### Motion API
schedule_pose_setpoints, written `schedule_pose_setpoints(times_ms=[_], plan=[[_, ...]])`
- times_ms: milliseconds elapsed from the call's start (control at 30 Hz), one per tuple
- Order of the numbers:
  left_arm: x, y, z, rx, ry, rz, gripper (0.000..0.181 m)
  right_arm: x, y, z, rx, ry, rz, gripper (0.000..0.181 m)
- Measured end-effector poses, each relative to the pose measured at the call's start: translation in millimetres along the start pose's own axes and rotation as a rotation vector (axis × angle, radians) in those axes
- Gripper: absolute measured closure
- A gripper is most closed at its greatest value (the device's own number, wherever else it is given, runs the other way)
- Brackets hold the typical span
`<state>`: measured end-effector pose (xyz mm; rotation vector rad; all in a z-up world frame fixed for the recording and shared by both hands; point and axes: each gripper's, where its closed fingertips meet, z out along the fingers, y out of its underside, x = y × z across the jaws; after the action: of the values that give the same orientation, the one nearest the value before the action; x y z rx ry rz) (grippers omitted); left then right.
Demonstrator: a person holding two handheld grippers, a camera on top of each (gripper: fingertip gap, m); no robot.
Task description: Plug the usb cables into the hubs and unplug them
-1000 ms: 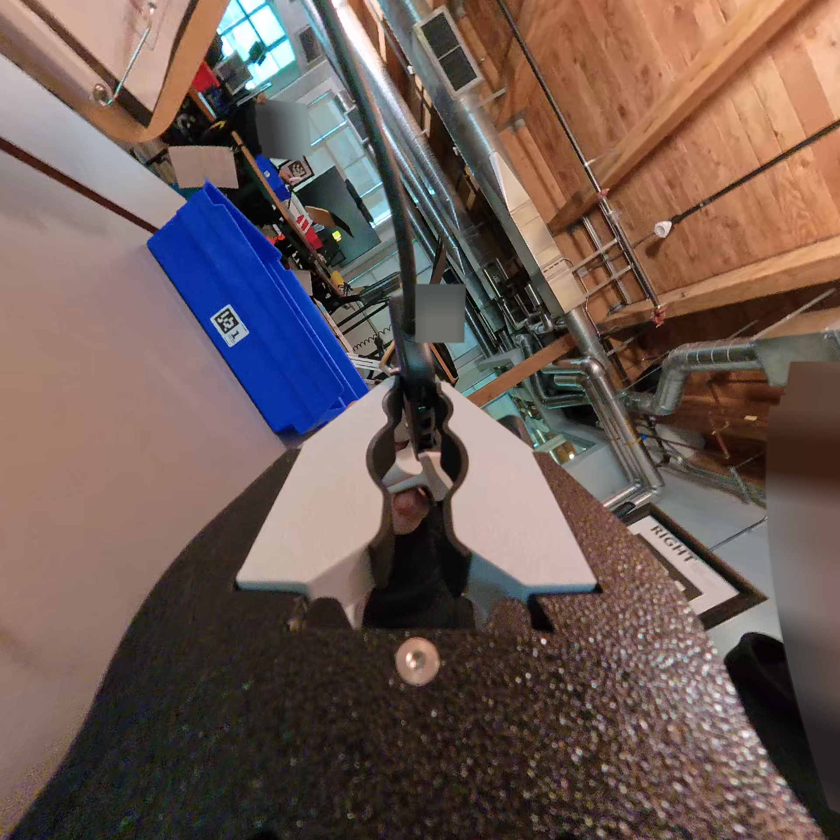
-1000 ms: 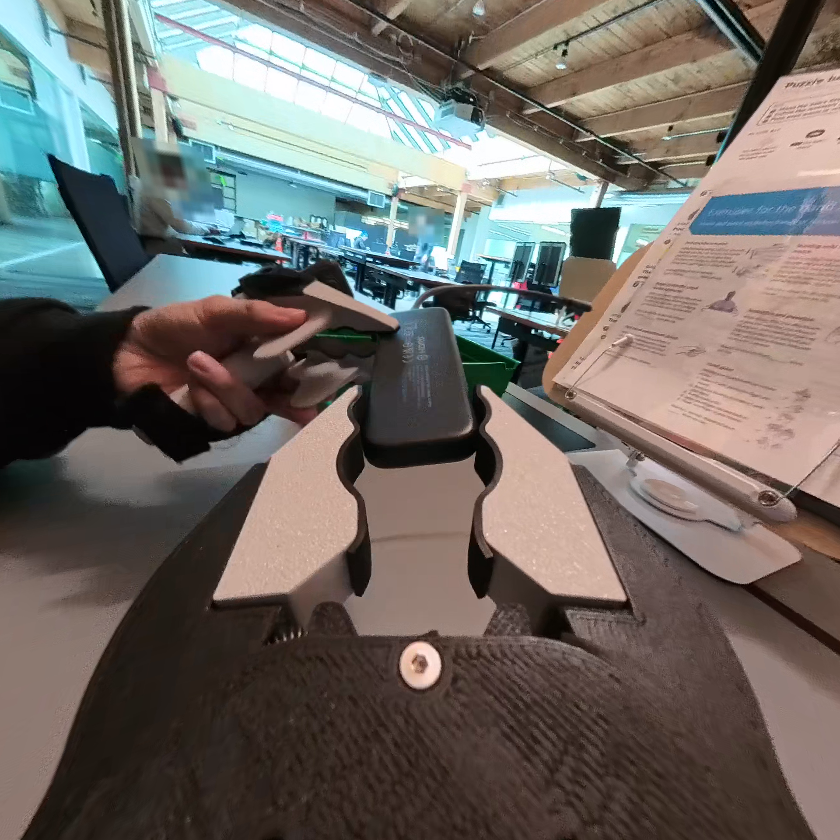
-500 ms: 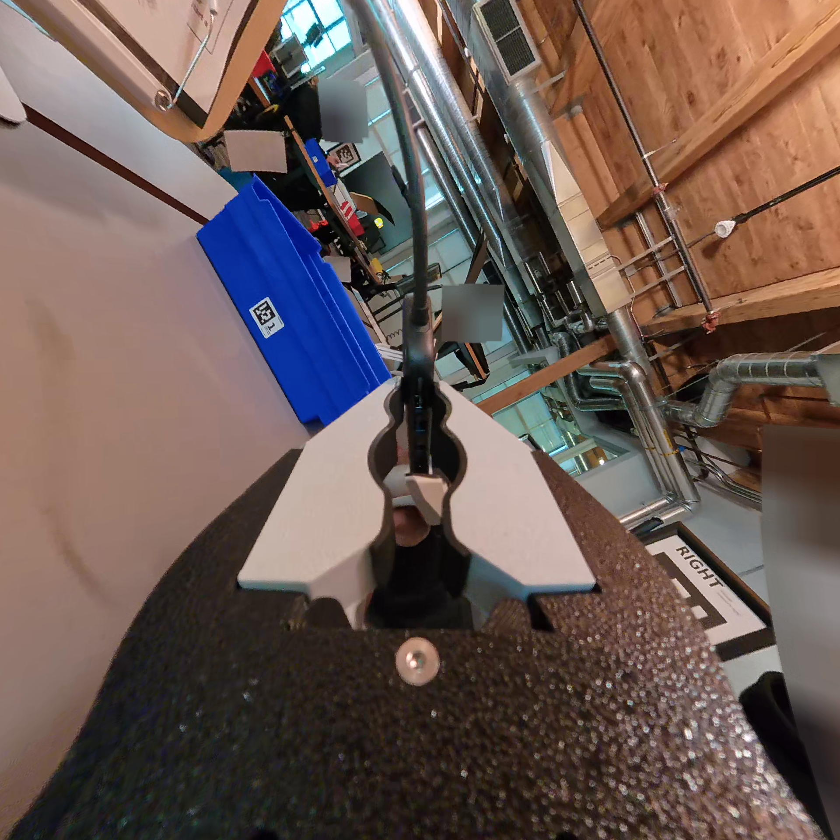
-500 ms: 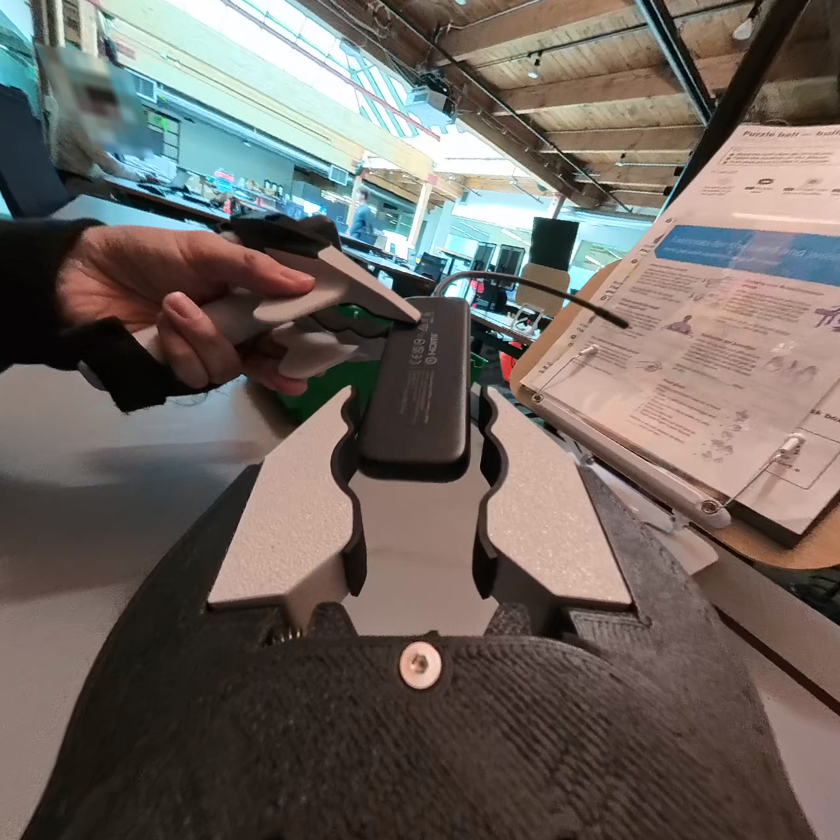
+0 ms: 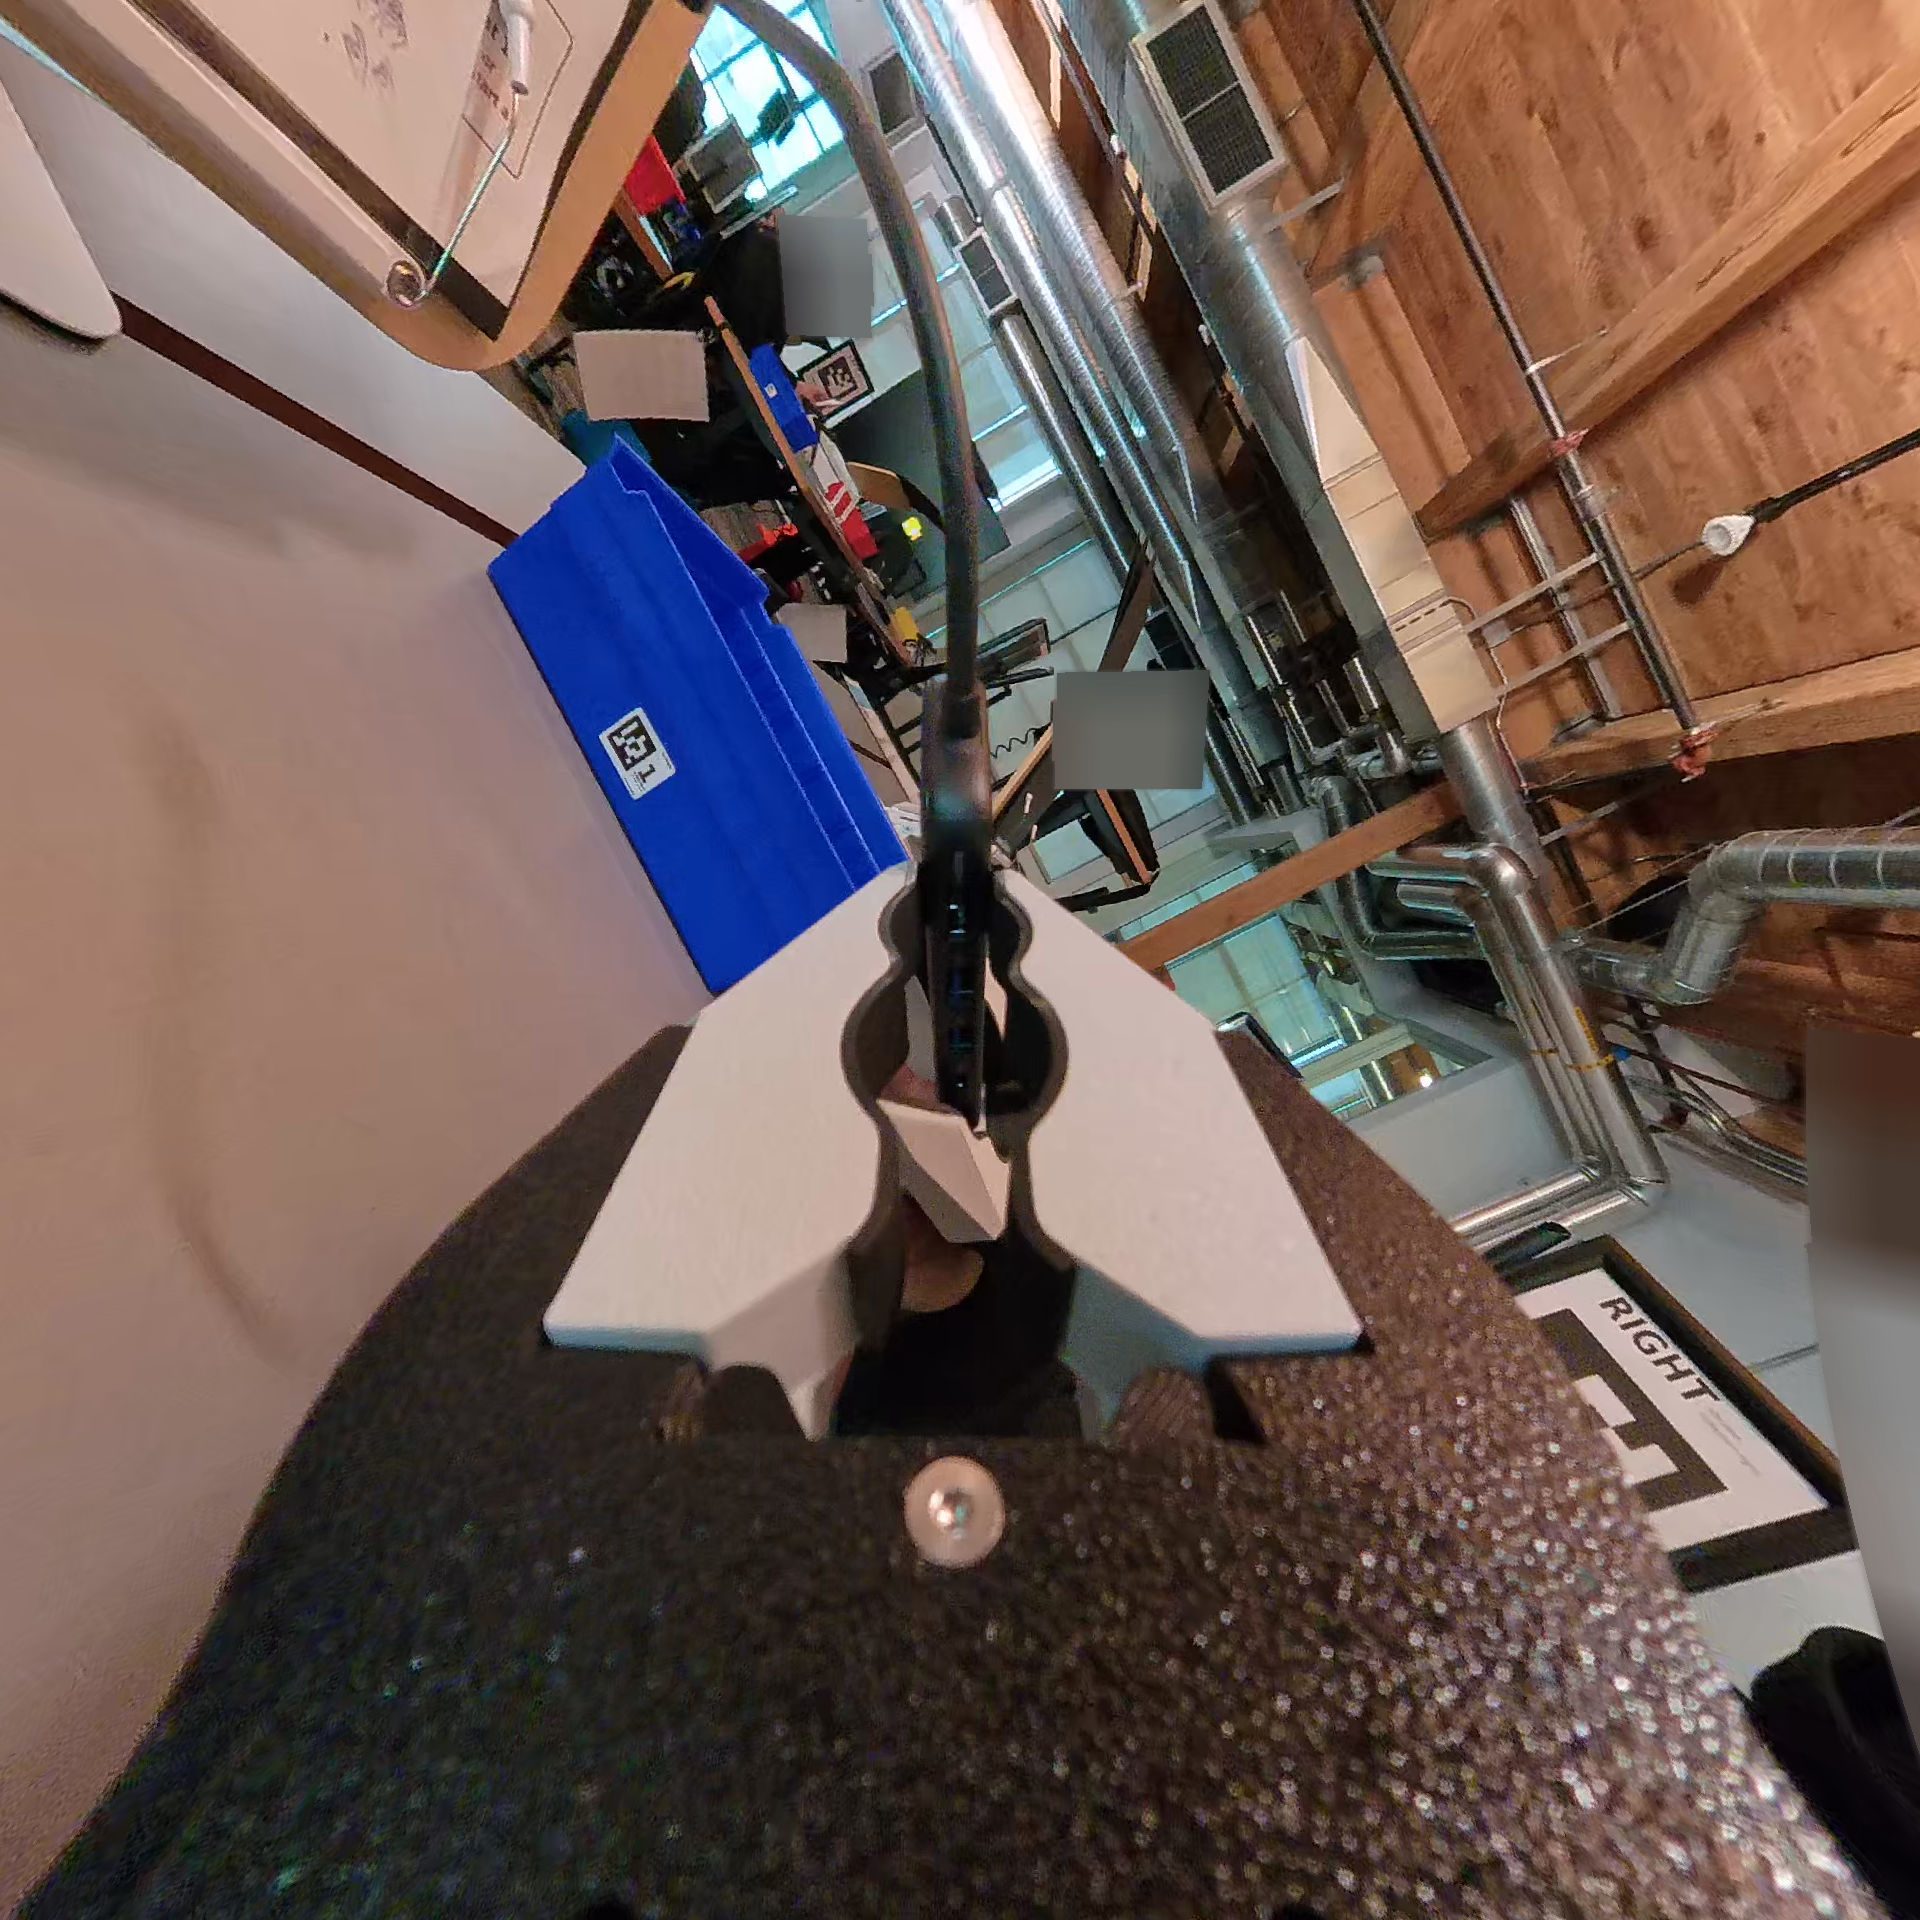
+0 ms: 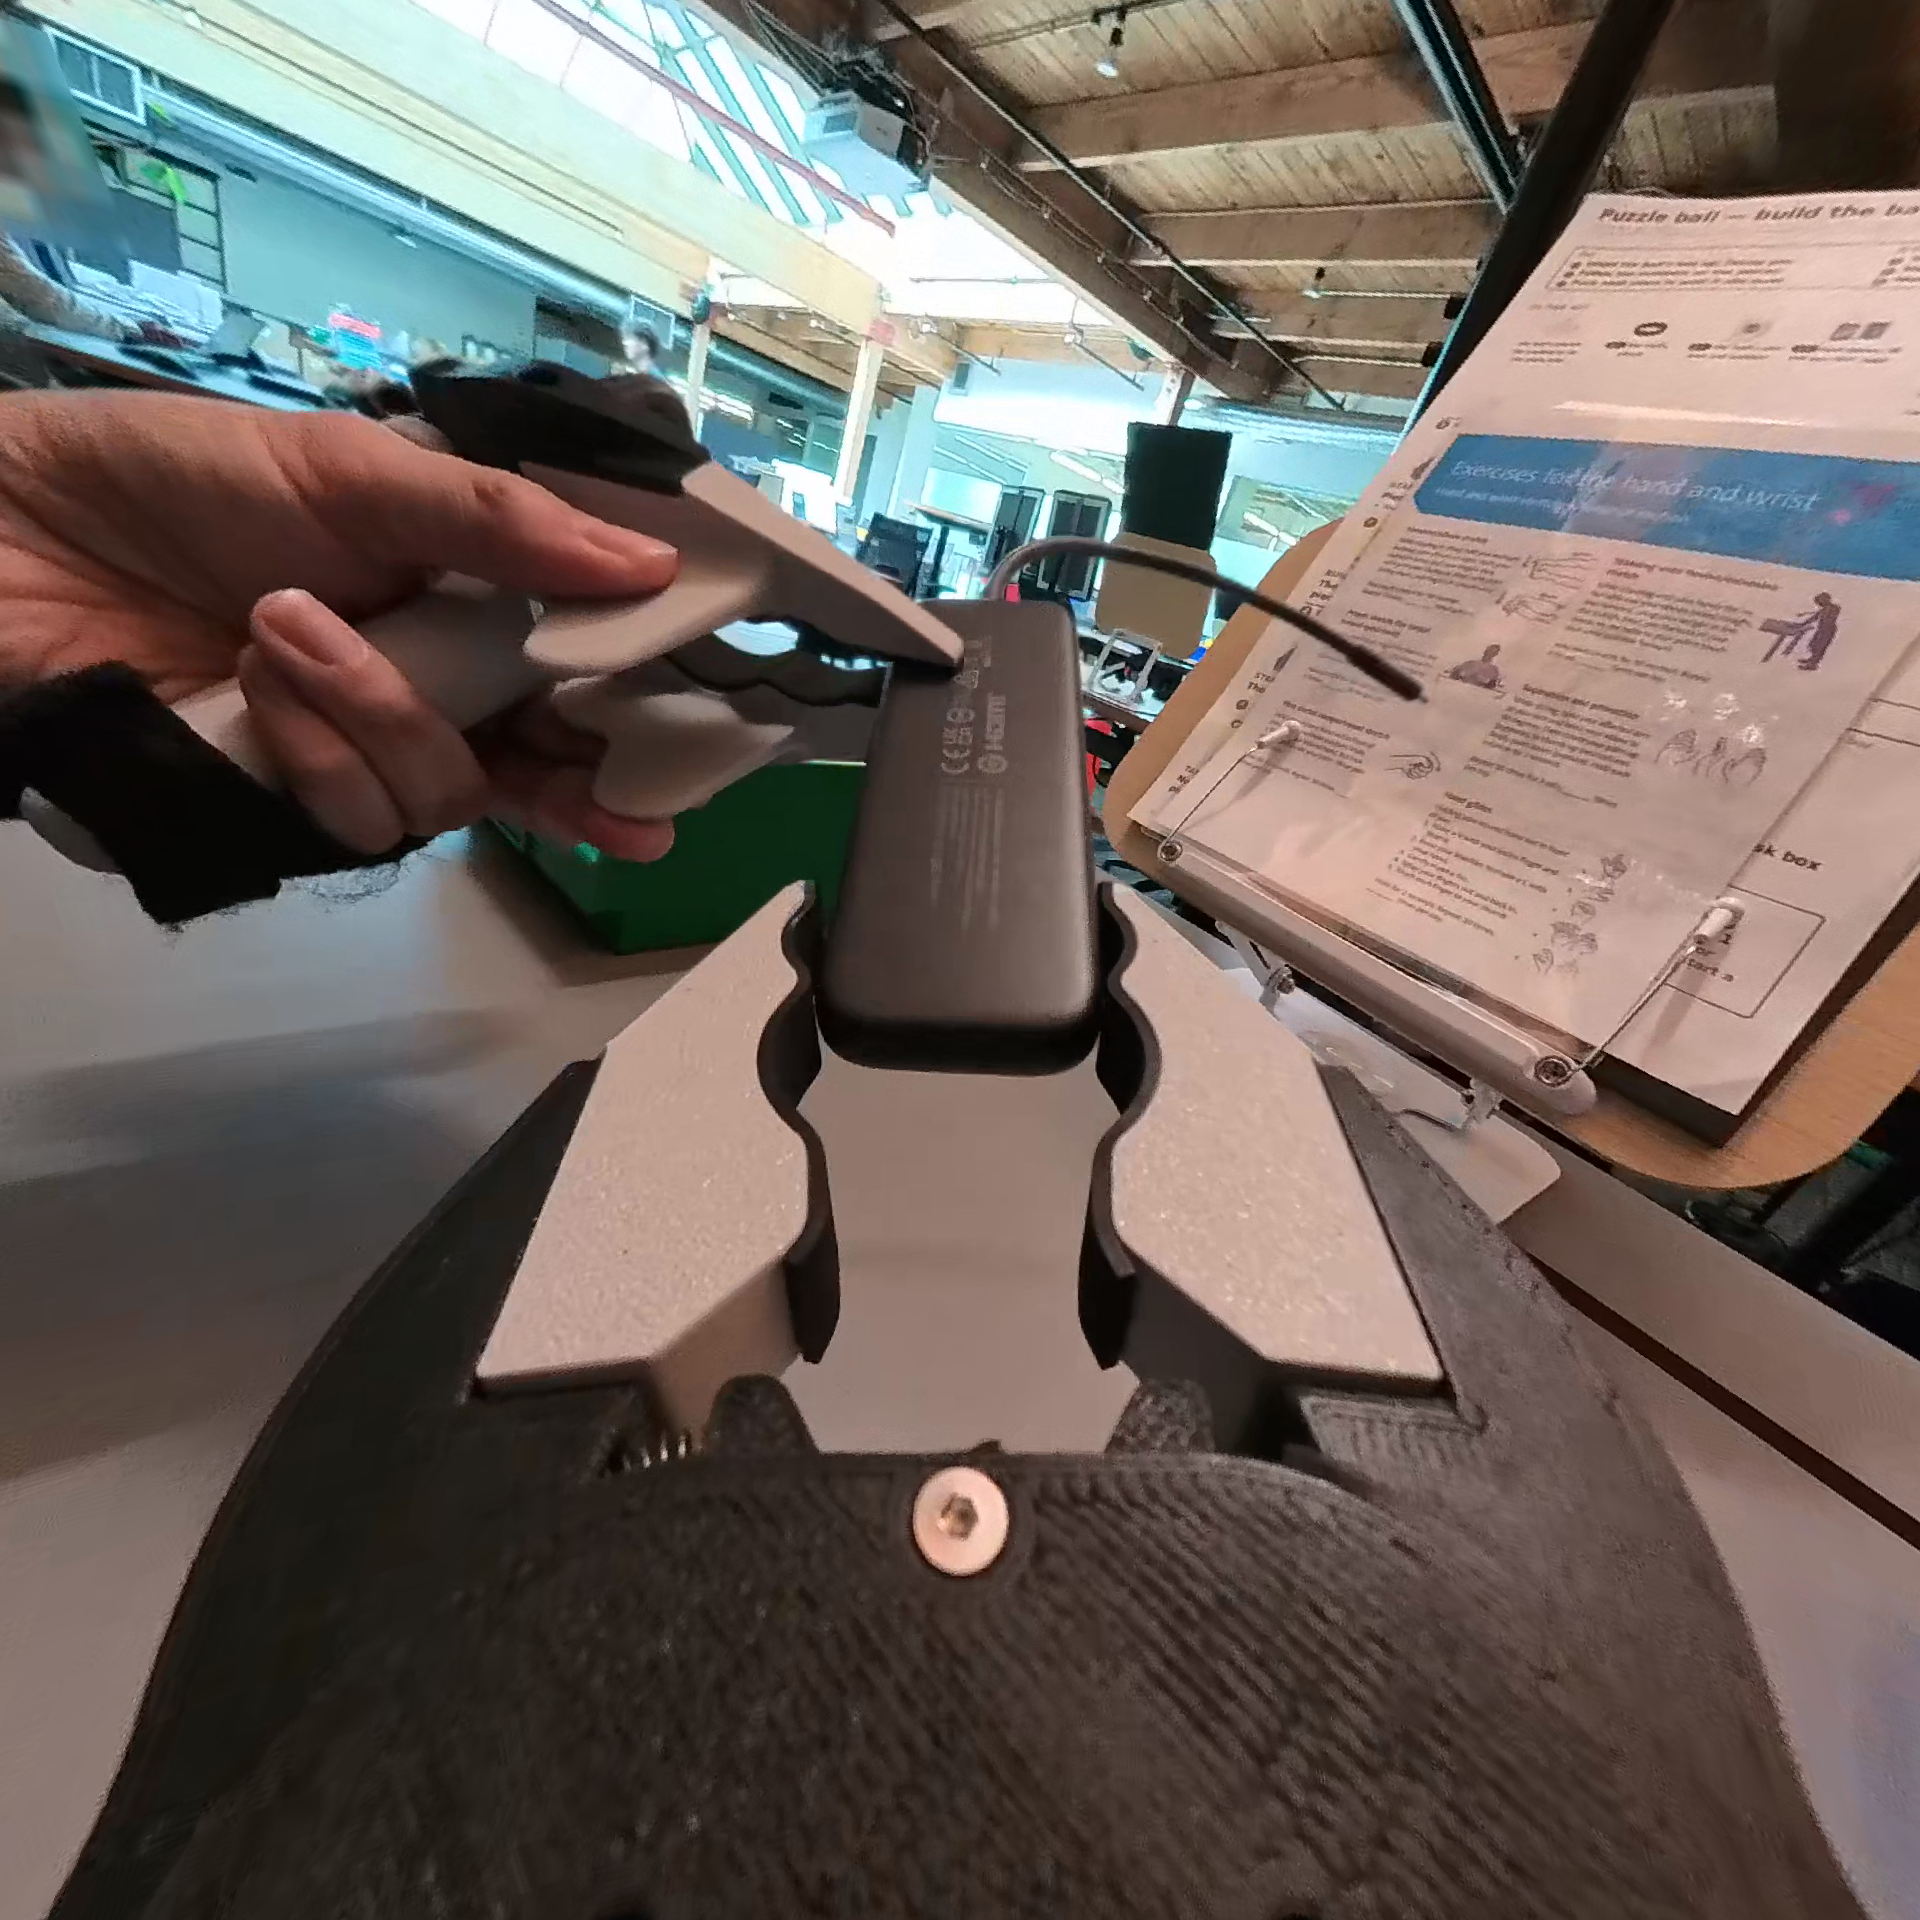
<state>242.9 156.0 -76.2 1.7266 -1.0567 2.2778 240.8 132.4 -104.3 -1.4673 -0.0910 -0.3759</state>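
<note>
Gripping the near end of a slim, dark grey, rounded plastic USB hub (image 6: 966, 831) with the right tool (image 6: 956, 935), clamped across the two long edges and lifted clear of the pale bench (image 6: 260, 1091). Pinching the same hub farther along with the left tool (image 5: 956, 894), carried in a bare hand (image 6: 260, 582): closed down narrow across the flat faces near the far left corner, upper tip resting on the top face, lower tip tucked beneath. Looking edge-on at the row of ports (image 5: 961, 997) in the left wrist view, with no plug seen in any of them. Trailing from the far end, only the hub's own thin dark cable tail (image 6: 1247, 592), arching up and ending free in the air. Behind: a blue plastic bin (image 5: 675, 707), a green bin (image 6: 707, 862), a wooden document stand with printed sheets (image 6: 1558, 727). Judged as a handling or regrasp step between plugging and unplugging, not an insertion, since neither tool carries a loose USB cable. Next, probably: settle the hub in one tool only, ports turned outward and unobstructed; free the other tool to fetch a plug; then line up square with a port and push straight, bracing against twist in the clamped end.
</note>
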Motion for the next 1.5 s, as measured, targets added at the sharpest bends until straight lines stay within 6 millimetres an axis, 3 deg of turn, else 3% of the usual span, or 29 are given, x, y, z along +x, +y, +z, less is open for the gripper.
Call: schedule_pose_setpoints(times_ms=[100,233,433,633,800,900,1000,1033,1100,1167,1300,1467,1500], plan=[[3,0,4,-0.001,0.002,0.001,0.172,5,-8,-4,0.041,0.041,-0.027,0.132],[1,0,7,0.011,-0.008,-0.004,0.173,11,-2,-2,0.012,0.077,0.008,0.130],[6,1,10,-0.003,0.022,0.025,0.170,13,-17,-7,0.048,0.078,0.036,0.130],[7,8,13,-0.026,-0.033,0.186,0.142,16,-23,-11,0.093,0.052,0.115,0.131],[2,19,16,-0.081,0.008,0.129,0.158,14,-19,-10,0.080,0.034,0.099,0.131],[3,18,14,-0.061,0.047,0.175,0.170,10,-5,-4,0.014,0.013,0.081,0.131],[-6,8,10,-0.067,-0.104,0.440,0.172,7,7,0,-0.035,-0.001,0.044,0.127],[-12,3,7,-0.090,-0.209,0.601,0.172,9,3,-1,-0.017,0.001,0.062,0.114],[-23,-3,0,-0.174,-0.435,0.947,0.172,14,-14,-5,0.063,-0.001,0.148,0.107],[-23,0,0,-0.245,-0.575,1.232,0.172,11,-28,-7,0.119,-0.065,0.247,0.106],[-20,13,10,-0.262,-0.732,1.676,0.172,16,-31,-3,0.142,-0.074,0.395,0.116],[-23,26,18,-0.240,-0.826,1.934,0.172,15,-19,-2,0.086,-0.063,0.385,0.120],[-22,25,18,-0.226,-0.847,1.968,0.173,14,-20,-3,0.097,-0.067,0.377,0.127]])
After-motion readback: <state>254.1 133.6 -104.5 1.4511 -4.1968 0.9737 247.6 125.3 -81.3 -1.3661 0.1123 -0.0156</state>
